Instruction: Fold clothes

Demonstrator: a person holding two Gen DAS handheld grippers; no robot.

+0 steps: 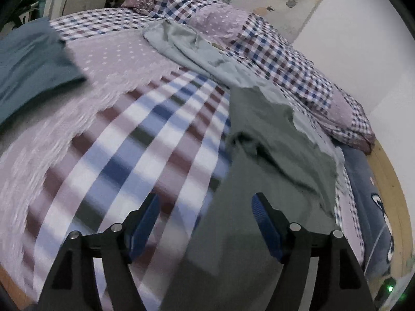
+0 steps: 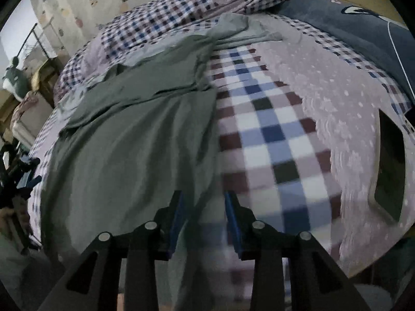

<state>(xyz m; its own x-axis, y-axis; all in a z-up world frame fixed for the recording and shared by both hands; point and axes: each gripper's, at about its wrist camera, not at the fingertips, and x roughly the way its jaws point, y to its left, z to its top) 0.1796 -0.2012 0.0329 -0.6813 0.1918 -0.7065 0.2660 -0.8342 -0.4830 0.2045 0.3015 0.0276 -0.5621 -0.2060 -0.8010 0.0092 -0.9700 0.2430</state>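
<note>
A grey-green garment (image 1: 262, 140) lies spread on the checked bed sheet (image 1: 145, 140); its near part runs down under my left gripper's right finger. My left gripper (image 1: 206, 195) is open wide above the garment's left edge, holding nothing. In the right wrist view the same garment (image 2: 135, 134) covers the left half of the bed sheet (image 2: 269, 134). My right gripper (image 2: 203, 194) is open with a narrower gap, and the garment's right edge lies between its blue pads (image 2: 179, 215). The near views are motion-blurred.
A paler grey garment (image 1: 186, 44) lies crumpled further up the bed, and a folded teal cloth (image 1: 31, 62) at the left. A dark blue cushion (image 2: 363, 26) and a dark flat rectangular object (image 2: 389, 165) lie on the right. A wooden bed frame (image 1: 389, 181) borders the mattress.
</note>
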